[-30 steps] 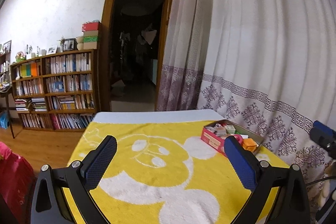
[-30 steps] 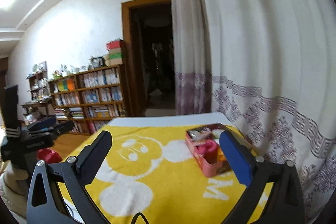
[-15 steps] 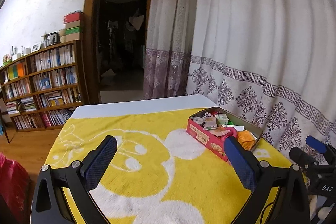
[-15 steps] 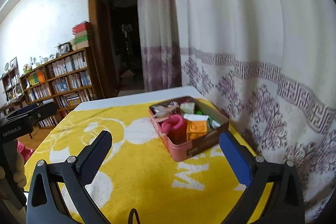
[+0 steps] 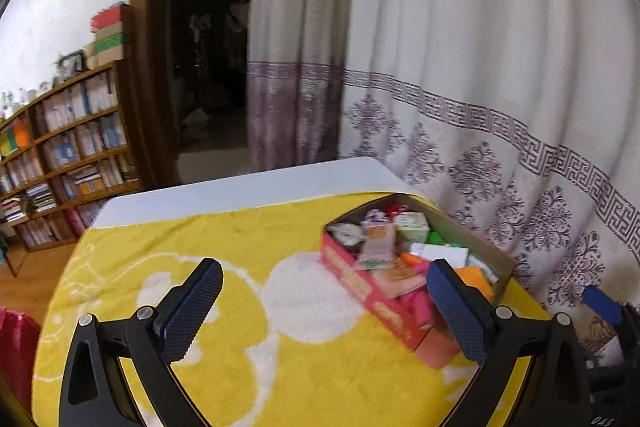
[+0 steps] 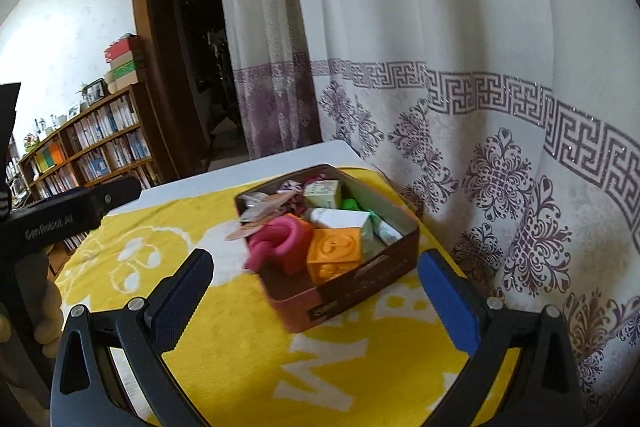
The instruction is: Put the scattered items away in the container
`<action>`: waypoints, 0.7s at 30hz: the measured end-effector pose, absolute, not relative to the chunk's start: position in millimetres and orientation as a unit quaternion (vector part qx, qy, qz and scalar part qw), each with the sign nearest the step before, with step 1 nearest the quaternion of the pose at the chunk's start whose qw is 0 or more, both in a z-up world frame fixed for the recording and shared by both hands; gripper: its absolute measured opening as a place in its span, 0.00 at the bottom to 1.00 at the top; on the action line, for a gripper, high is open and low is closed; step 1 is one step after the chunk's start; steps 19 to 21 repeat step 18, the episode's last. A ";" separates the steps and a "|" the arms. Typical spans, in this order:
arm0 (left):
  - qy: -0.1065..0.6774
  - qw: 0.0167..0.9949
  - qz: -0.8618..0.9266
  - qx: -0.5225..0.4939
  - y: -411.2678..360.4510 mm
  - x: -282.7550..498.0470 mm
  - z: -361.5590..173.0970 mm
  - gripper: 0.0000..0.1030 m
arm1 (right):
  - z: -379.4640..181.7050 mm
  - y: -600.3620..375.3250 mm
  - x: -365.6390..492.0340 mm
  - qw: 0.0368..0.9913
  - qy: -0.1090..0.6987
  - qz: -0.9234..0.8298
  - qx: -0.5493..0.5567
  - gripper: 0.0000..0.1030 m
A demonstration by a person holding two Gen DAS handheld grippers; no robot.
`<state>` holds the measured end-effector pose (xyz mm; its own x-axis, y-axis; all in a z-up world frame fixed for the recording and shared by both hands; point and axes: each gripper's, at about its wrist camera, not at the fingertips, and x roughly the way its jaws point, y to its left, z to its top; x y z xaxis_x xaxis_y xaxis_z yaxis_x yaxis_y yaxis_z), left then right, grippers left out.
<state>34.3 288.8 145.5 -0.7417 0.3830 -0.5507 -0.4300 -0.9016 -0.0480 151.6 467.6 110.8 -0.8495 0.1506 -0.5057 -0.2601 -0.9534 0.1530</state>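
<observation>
Curtain [image 6: 460, 67] hangs directly behind the worktop [image 5: 240, 191], which carries a yellow towel [image 6: 248, 343]. Bookshelf [image 5: 68, 151] and dark doorway [image 5: 208, 39] stand beyond the far edge. Container [image 6: 352, 279], a red-walled box, sits on the towel near the curtain side, filled with an orange block [image 6: 334, 255], a pink piece [image 6: 280, 239] and small cartons. Left gripper [image 5: 324, 307] and right gripper [image 6: 316, 295] are both level above the towel, fingers spread wide, grasping nothing. The container is just ahead of each.

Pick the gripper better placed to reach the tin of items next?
Right, probably. The right gripper is open with the tin centred just beyond its fingers. The left gripper, also open and empty, has the tin off to one side.
</observation>
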 end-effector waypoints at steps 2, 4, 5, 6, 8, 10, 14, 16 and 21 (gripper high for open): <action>0.038 0.235 0.926 -0.294 297.6 29.6 142.6 1.00 | 106.6 475.9 147.5 0.112 0.113 0.953 -0.257 0.99; 0.048 0.239 0.923 -0.297 310.1 25.5 138.5 1.00 | 102.3 483.7 143.7 0.116 0.117 0.951 -0.263 0.99; 0.055 0.240 0.922 -0.298 316.9 23.7 136.1 1.00 | 100.4 486.7 141.7 0.118 0.118 0.950 -0.265 0.99; 0.060 0.240 0.922 -0.298 321.3 22.2 134.7 1.00 | 98.8 489.2 140.2 0.120 0.119 0.949 -0.267 0.99; 0.066 0.246 0.919 -0.302 330.1 18.6 132.2 1.00 | 96.0 492.8 137.2 0.123 0.117 0.948 -0.270 0.99; 0.073 0.252 0.915 -0.305 338.5 14.7 129.9 1.00 | 94.4 494.8 134.4 0.124 0.116 0.947 -0.272 0.99; 0.091 0.259 0.914 -0.300 350.9 12.6 126.7 1.00 | 89.0 497.3 129.6 0.124 0.119 0.945 -0.278 0.99; 0.106 0.255 0.915 -0.295 356.1 13.5 124.6 1.00 | 86.7 496.8 127.7 0.123 0.120 0.944 -0.281 0.99; 0.108 0.257 0.913 -0.298 356.1 12.4 122.5 1.00 | 84.7 494.1 125.9 0.120 0.120 0.944 -0.284 0.99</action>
